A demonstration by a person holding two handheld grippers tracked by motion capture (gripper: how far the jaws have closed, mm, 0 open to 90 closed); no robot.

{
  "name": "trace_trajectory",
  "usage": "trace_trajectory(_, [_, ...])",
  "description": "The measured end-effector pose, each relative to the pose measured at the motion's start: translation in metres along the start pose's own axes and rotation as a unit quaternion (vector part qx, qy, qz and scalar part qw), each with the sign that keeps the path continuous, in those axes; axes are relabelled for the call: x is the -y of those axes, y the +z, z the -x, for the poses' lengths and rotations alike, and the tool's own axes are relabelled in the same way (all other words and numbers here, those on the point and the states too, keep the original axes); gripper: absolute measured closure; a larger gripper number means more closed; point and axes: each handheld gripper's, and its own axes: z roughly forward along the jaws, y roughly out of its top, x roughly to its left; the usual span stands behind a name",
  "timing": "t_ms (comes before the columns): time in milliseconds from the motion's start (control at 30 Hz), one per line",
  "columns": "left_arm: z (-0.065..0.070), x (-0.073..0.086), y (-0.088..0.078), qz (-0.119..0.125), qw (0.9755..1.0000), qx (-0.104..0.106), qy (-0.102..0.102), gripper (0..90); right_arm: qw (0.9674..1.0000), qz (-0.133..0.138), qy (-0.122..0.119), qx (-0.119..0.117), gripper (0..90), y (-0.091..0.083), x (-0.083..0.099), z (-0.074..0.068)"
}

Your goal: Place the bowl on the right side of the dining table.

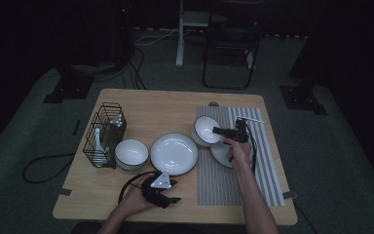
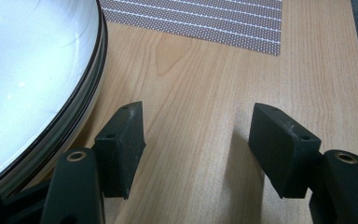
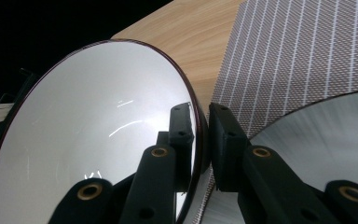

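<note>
My right gripper point(image 1: 218, 130) is shut on the rim of a white bowl point(image 1: 205, 129) with a dark edge, at the left side of the striped placemat point(image 1: 268, 156). In the right gripper view the jaws point(image 3: 200, 114) pinch the bowl's wall point(image 3: 98, 130), one pad inside and one outside, and the bowl is tilted. A white plate point(image 3: 317, 135) lies on the mat just beside it, and in the high view this plate point(image 1: 220, 153) is partly under the hand. My left gripper point(image 1: 176, 191) rests near the table's front edge, open, its jaws point(image 2: 198, 121) over bare wood with nothing between them.
A large white plate point(image 1: 174, 153) sits mid-table, and its rim point(image 2: 28, 70) is just left of my left jaws. A second white bowl point(image 1: 131, 153) stands beside a black wire rack point(image 1: 104, 134) holding utensils at the left. The placemat's edge point(image 2: 205, 18) lies ahead of the left gripper.
</note>
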Motion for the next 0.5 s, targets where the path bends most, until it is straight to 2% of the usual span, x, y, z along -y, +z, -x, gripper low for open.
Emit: trace_trajectory(500, [0.000, 0.000, 0.000, 0.000, 1.0000, 0.000, 0.000, 36.7, 0.9999, 0.007, 0.006, 0.011, 80.7, -0.012, 0.000, 0.011])
